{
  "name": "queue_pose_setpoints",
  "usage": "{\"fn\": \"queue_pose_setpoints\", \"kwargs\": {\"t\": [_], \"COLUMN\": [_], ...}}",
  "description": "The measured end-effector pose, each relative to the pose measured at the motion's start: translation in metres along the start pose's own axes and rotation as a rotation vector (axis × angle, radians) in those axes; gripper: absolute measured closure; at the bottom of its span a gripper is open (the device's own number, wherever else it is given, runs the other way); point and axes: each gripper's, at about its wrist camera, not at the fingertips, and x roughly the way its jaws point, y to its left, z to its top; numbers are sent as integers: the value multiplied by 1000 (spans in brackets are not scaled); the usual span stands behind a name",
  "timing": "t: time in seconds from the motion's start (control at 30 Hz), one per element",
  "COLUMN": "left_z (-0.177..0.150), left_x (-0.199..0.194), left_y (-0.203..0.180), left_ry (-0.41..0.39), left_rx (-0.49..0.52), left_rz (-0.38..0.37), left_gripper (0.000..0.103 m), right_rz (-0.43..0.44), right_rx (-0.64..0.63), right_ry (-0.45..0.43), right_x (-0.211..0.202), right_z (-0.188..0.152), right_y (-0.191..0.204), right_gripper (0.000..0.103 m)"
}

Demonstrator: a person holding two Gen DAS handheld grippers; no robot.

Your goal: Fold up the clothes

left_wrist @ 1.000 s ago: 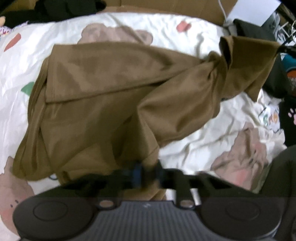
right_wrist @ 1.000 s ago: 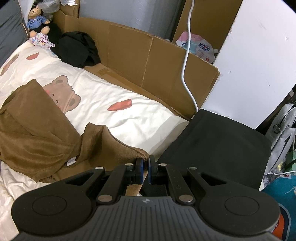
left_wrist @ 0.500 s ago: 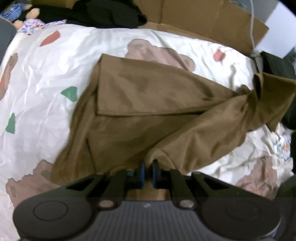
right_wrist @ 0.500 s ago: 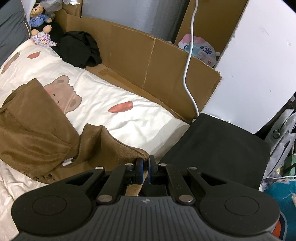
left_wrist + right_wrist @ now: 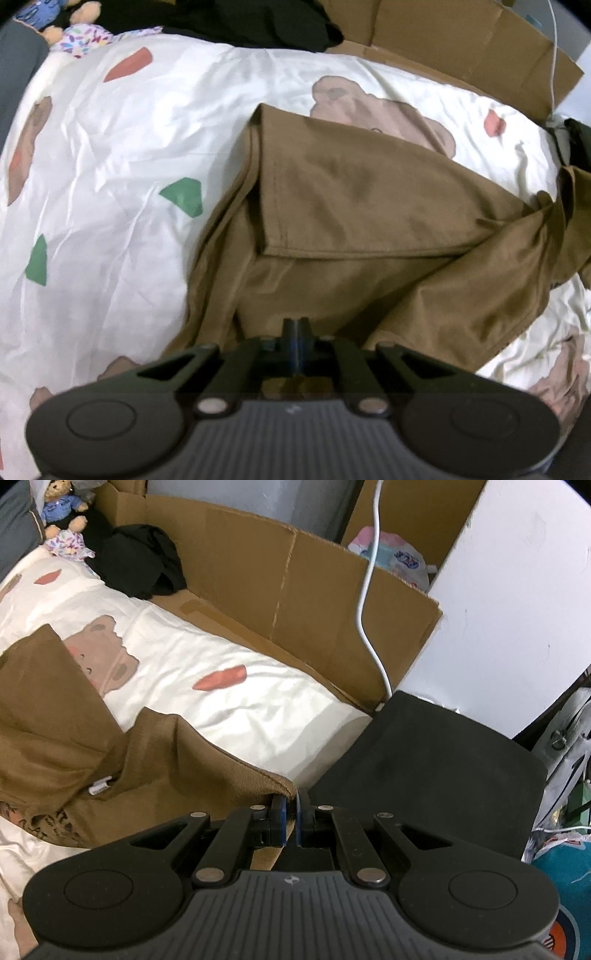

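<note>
While the brown garment [image 5: 362,229] lies half folded on the bed sheet [image 5: 110,177], the left gripper [image 5: 295,325] fingers are fully closed, holding nothing visible; the right gripper [image 5: 291,812] fingers pinch the garment's near-right hem [image 5: 258,775].

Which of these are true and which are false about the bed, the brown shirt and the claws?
1. The brown shirt lies on a white bedsheet printed with bears. True.
2. The right claw is wide open with nothing in it. False: it is shut on an edge of the brown shirt.
3. A teddy bear in blue clothes sits at the far corner of the bed. True.
4. The shirt is already folded into a neat small square. False: it is still spread and bunched, with one flap laid over.
5. Cardboard stands along the far side of the bed. True.
</note>
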Motion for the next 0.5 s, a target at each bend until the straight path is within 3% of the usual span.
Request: {"fn": "queue_pose_setpoints", "kwargs": {"t": [0.13, 0.23, 0.5], "left_z": [7, 14, 26], "left_x": [-10, -30, -91], "left_y": [-6, -13, -37], "left_ry": [-47, -88, -140], "left_rx": [4, 9, 91], "left_rz": [-10, -65, -140], "left_gripper": [94, 90, 90], "right_rz": [-4, -1, 9], "right_rx": [2, 0, 0], "right_ry": [7, 1, -20], "right_x": [1, -4, -17], "right_z": [-1, 0, 5], "right_y": [-1, 1, 9], "right_gripper": [98, 98, 98]}}
